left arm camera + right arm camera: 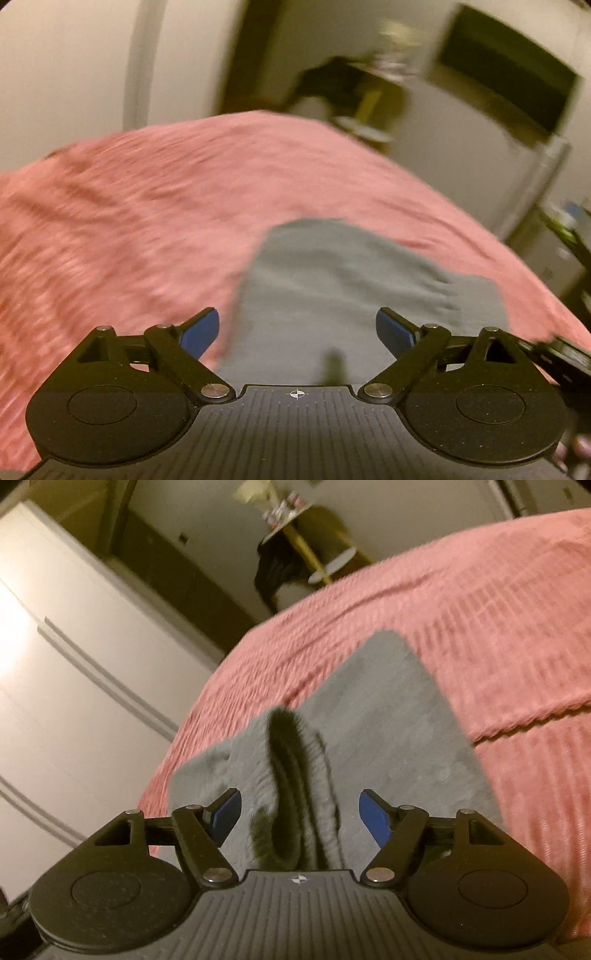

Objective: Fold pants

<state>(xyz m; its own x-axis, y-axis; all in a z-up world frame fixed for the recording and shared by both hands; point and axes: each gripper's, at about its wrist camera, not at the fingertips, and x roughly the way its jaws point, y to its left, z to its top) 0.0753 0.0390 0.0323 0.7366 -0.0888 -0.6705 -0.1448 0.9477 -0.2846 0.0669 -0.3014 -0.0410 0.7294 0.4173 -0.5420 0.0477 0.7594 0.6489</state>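
Both grippers stand spread wide, gripping nothing. Left gripper (297, 332) hangs over grey pants (343, 288) lying flat ahead on a pink bedspread (147, 206). Right gripper (300, 818) straddles the pants' bunched waistband (295, 775), pads clear.

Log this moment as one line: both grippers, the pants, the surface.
left gripper: open, empty | right gripper: open, straddling bunched fold | grey fabric pants: lying on bed | pink ribbed bedspread

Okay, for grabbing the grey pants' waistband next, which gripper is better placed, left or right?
Probably right. The right gripper is open with the waistband rising between its fingers. The left gripper is open too, over a flat part of the pants with nothing between its fingers.
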